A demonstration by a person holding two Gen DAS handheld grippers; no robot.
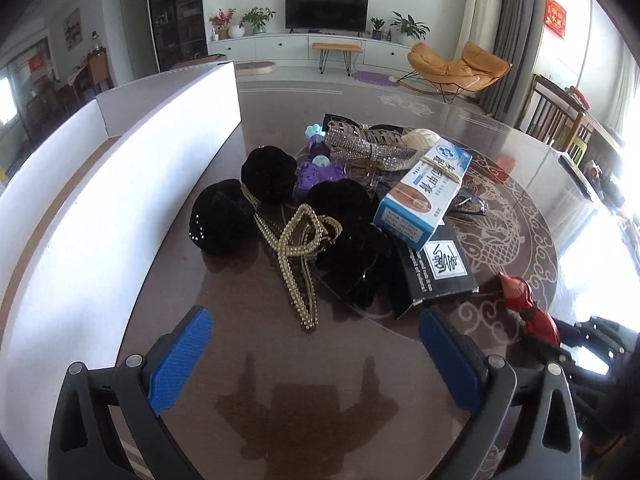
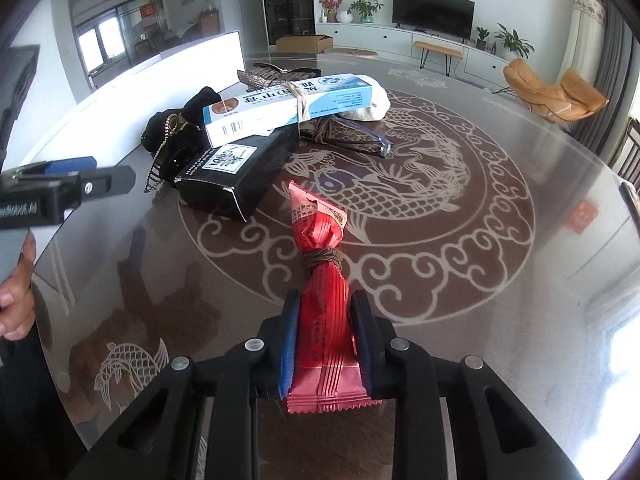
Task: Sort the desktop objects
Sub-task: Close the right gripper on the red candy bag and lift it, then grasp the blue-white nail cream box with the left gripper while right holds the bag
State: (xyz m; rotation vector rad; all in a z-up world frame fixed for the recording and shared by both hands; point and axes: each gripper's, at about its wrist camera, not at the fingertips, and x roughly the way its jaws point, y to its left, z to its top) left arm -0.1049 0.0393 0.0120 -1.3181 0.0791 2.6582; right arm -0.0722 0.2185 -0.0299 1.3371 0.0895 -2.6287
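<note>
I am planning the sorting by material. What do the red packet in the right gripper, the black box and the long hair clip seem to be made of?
Red packet: thin glossy plastic film, judging by its crinkles and serrated end; string is tied round its middle.
Black box: printed cardboard, likely matte; a folded end flap shows.
Hair clip: rows of pearl-like beads on a gold-coloured frame, perhaps metal.

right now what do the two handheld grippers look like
Both match: the left gripper and right gripper have black plastic frames with cut-out arms, round silver pivot bolts and blue ribbed pads on the fingers. No cables or sleeves show.
</note>
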